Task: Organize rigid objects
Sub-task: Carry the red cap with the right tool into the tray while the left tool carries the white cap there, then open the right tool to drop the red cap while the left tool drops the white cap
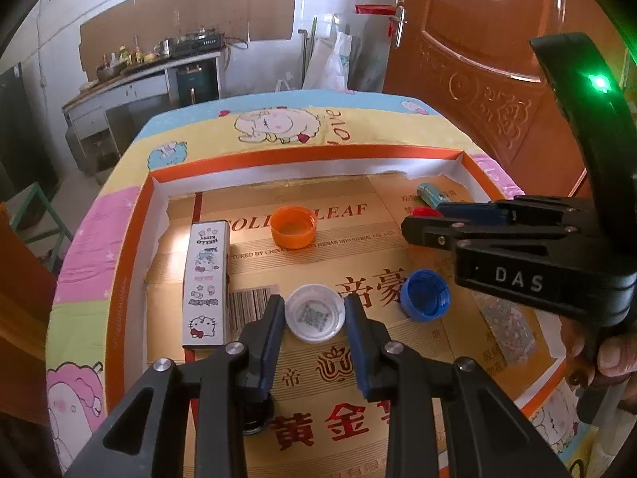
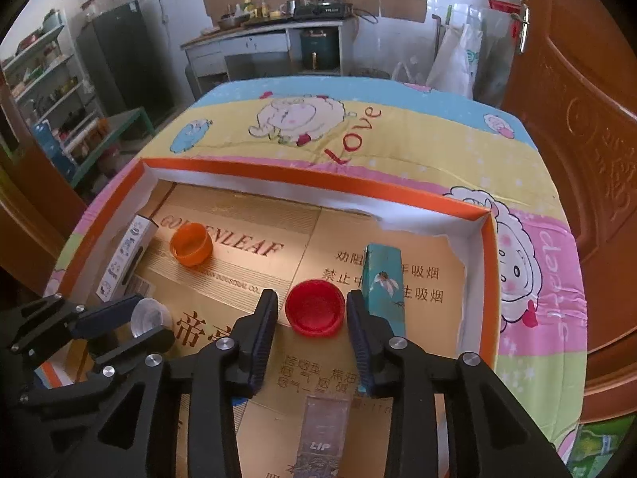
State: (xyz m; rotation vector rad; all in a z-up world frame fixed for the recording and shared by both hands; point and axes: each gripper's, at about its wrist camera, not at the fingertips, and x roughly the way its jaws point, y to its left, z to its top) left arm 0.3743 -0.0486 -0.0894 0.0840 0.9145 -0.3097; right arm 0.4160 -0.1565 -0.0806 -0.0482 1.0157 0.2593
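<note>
Several items lie in a shallow orange-rimmed cardboard tray. My left gripper is open, its pads on either side of a clear white cap with small gaps. My right gripper is open around a red cap, not touching. An orange cap, a blue cap, a white Hello Kitty box, a teal box and a clear LIP box lie around them. A dark round object sits under my left finger.
The tray sits on a table under a cartoon sheep cloth. The tray's far wall and right wall stand close by. An orange door is to the right, a kitchen counter behind.
</note>
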